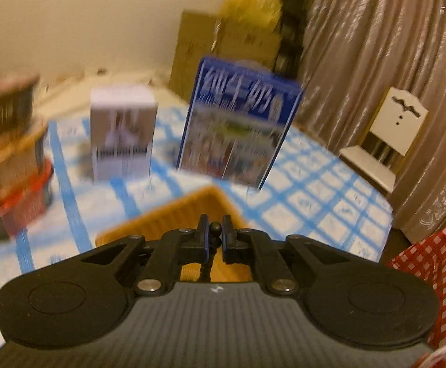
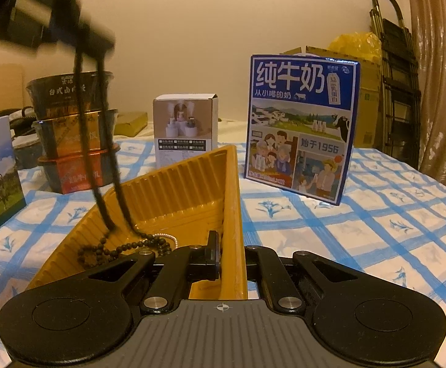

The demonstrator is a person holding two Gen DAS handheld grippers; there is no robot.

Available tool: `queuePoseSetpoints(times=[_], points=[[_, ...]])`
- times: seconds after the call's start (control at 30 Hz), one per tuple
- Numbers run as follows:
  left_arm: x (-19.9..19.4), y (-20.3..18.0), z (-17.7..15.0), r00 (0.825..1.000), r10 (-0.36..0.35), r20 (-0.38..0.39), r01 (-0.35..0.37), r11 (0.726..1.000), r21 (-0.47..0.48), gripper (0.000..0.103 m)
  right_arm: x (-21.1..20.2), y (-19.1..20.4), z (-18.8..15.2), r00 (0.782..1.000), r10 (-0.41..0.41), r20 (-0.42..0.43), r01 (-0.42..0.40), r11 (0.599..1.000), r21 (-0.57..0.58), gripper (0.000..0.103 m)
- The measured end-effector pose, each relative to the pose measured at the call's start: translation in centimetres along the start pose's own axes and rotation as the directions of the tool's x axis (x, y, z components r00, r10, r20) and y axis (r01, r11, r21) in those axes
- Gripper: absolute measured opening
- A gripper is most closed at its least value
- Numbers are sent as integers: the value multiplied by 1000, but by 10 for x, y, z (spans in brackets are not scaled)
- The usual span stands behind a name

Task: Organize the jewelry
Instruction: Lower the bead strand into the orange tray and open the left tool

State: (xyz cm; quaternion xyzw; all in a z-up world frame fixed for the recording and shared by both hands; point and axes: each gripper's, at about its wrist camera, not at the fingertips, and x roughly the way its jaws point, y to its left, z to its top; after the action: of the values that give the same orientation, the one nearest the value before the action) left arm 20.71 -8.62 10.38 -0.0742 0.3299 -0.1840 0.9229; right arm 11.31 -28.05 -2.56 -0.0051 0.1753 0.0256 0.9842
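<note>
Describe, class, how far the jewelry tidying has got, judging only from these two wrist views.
Done: a thin pearl strand lies in the ribbed yellow plastic tray. In hand: the left gripper pinches the dark beaded necklace, lowering it; its lower beads already rest inside, while the right gripper clamps the tray's wall. Left: drop the rest and release.

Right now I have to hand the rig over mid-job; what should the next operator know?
Left tool: shut on the dark bead necklace, held high above the tray. The necklace's lower end already lies in the tray; the rest hangs from the tool.
Right tool: shut on the tray's near right wall, steadying it on the checked cloth.
Done: a pale bead strand already lies in the tray beside the dark beads.
Left: lower the necklace fully into the tray, open the left tool, then let go of the tray. No other jewelry shows in either view.
</note>
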Motion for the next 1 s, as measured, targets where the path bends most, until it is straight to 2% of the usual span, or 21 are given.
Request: queuePoseSetpoints(times=[0.23,0.43,0.53,0.67,0.73,0.87,1.0], points=[[39,25,-44,996,22,-86,-32,993,-116,6,0,-1,-1,1000,-3,-9,3,1000,6,5],[64,29,-74,988,-7,-153,-22,983,-184,6,1,-2,-1,1000,-4,-11,4,1000,7,5],[69,27,-70,991,-24,-134,-1,983,-183,6,1,-2,-1,1000,-5,-11,5,1000,8,5],[64,19,-53,997,-50,-61,40,987,-156,6,1,-2,-2,1000,-5,-12,5,1000,10,5],[65,15,-52,997,-50,-60,42,990,-132,6,1,-2,-2,1000,-5,-12,5,1000,9,5],[78,18,-72,988,-36,-152,14,989,-144,11,1,-2,-2,1000,-5,-12,5,1000,9,5],[78,26,-88,985,-3,-172,-25,987,-161,26,2,-3,-3,1000,-6,-13,6,1000,10,5]])
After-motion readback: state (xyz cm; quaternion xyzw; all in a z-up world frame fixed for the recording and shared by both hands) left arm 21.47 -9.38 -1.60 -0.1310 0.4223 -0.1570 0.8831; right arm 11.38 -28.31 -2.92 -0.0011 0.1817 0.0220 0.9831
